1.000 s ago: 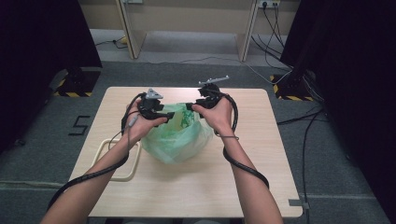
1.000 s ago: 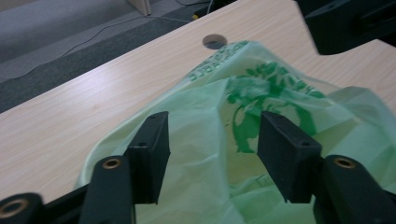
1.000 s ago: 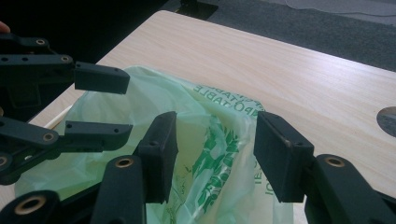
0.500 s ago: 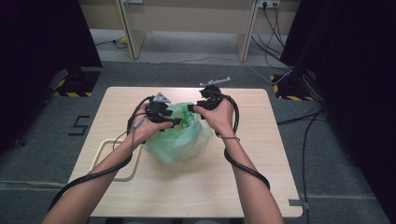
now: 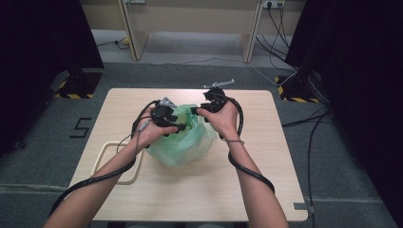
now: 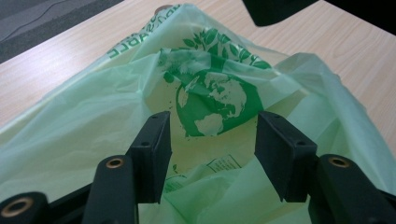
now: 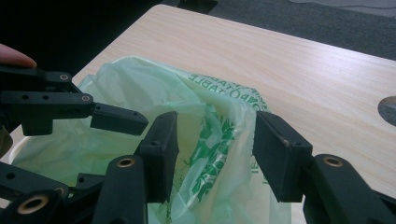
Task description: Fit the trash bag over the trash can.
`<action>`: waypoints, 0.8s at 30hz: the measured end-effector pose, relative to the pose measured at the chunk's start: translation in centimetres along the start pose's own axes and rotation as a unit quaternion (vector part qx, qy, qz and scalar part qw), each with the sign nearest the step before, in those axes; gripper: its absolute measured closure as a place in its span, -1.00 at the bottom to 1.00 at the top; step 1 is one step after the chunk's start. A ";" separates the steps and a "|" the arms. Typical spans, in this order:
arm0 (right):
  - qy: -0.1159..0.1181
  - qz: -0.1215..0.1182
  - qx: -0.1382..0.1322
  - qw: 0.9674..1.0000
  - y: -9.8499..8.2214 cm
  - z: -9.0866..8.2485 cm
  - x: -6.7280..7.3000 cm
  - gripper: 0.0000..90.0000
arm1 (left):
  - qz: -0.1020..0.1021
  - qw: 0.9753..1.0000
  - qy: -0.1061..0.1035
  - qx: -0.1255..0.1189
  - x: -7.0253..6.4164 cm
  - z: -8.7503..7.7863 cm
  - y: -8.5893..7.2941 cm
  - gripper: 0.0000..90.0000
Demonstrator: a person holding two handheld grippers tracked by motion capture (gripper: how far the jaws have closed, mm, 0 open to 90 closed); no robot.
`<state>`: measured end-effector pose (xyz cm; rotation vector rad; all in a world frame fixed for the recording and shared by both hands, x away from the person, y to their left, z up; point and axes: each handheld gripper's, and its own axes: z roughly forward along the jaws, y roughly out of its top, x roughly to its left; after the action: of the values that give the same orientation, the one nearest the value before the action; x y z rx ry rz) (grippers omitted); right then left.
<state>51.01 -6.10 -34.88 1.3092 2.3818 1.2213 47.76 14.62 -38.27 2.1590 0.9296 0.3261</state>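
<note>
The thin green plastic bag [image 5: 183,140], between and just below both grippers on the table [image 5: 266,166], looks light, limp and slippery, best pinched at its crumpled rim; the left gripper [image 6: 212,140] and right gripper [image 7: 215,140] gape open, gripping nothing.

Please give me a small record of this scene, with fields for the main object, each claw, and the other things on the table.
main object: green plastic bag, printed with a globe, mouth facing up
left claw: open, jaws at the bag's mouth, film between them, not pinched
right claw: open, jaws either side of a bag fold
surface: light wooden table
other item: cream loop-shaped frame, left of the bag
</note>
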 end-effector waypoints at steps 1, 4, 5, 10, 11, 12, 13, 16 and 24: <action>0.000 0.000 0.000 1.000 0.0 0.0 0.0 0.12 | -0.001 1.000 0.000 0.001 0.0 0.0 0.0 0.00; 0.000 -0.001 -0.001 1.000 0.0 0.0 0.0 0.12 | -0.005 1.000 0.002 0.006 0.2 0.2 -0.1 -0.01; 0.001 -0.001 0.000 1.000 0.0 0.0 0.0 0.11 | -0.004 1.000 0.005 0.011 0.3 0.2 -0.1 -0.01; -0.001 -0.001 -0.001 1.000 -0.2 -0.1 -0.1 0.11 | -0.013 0.999 0.022 0.023 1.2 0.1 -0.1 -0.01; -0.001 0.000 -0.001 1.000 -0.2 -0.1 -0.1 0.11 | -0.015 0.999 0.027 0.026 1.4 0.1 -0.1 0.00; -0.001 0.000 -0.001 1.000 -0.2 -0.1 -0.1 0.11 | -0.017 0.999 0.030 0.029 1.6 0.1 -0.2 0.00; -0.001 0.001 0.000 1.000 -0.2 -0.1 -0.1 0.10 | -0.020 0.999 0.032 0.032 1.8 0.1 -0.2 0.00; -0.001 0.001 0.000 1.000 -0.3 -0.1 -0.2 0.10 | -0.024 0.998 0.043 0.037 2.2 0.1 -0.2 0.01; 0.000 0.000 0.000 1.000 -0.3 -0.1 -0.2 0.09 | -0.037 0.996 0.063 0.047 3.3 -0.1 -0.5 0.03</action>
<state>50.88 -6.41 -35.11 1.3102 2.3811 1.2211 49.76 17.27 -38.73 2.2022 1.1136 0.3930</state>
